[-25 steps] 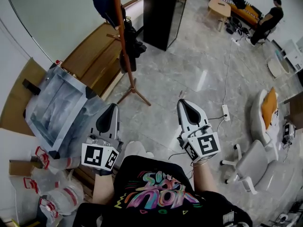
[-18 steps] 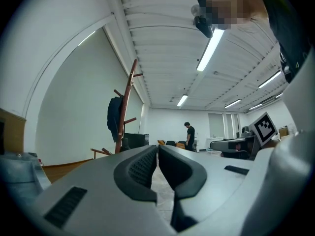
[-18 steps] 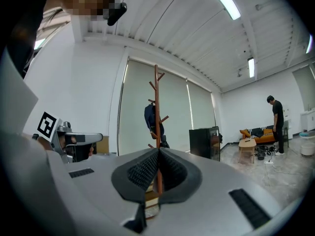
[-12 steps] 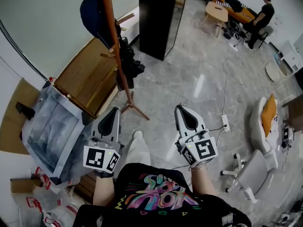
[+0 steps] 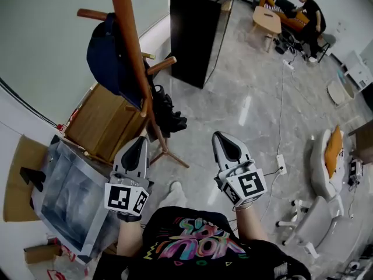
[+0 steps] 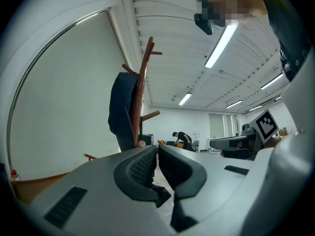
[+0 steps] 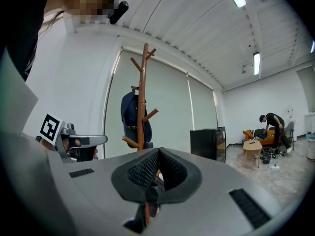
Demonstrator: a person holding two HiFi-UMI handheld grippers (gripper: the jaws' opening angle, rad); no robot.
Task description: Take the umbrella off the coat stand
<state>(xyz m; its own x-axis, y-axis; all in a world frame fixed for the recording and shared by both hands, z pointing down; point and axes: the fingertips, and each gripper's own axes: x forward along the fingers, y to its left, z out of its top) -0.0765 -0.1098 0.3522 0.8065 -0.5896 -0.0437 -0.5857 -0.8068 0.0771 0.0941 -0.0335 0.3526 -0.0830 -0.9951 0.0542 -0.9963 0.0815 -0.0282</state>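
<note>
A reddish-brown wooden coat stand [image 5: 135, 69] rises ahead and left of me, near the white wall. A dark blue folded umbrella [image 5: 108, 54] hangs from its upper pegs, and a black bundle [image 5: 169, 115] hangs lower down. In the left gripper view the stand [image 6: 142, 92] and the blue umbrella [image 6: 122, 109] are straight ahead; in the right gripper view the stand [image 7: 142, 97] and umbrella [image 7: 130, 114] are smaller. My left gripper [image 5: 137, 142] and right gripper [image 5: 224, 139] are held level side by side, short of the stand, both shut and empty. The jaws meet in the left gripper [image 6: 157, 149] and in the right gripper [image 7: 158, 154].
A black cabinet [image 5: 195, 31] stands just right of the stand. A wooden board [image 5: 105, 121] and a grey framed panel [image 5: 70, 191] lie along the wall at left. White chairs [image 5: 320, 214] and a power strip [image 5: 282, 163] are at right; a person [image 5: 306, 13] is far off.
Both grippers have travelled forward together across the floor; the coat stand now is nearer and larger, its foot close to the left gripper. Both pairs of jaws stay shut.
</note>
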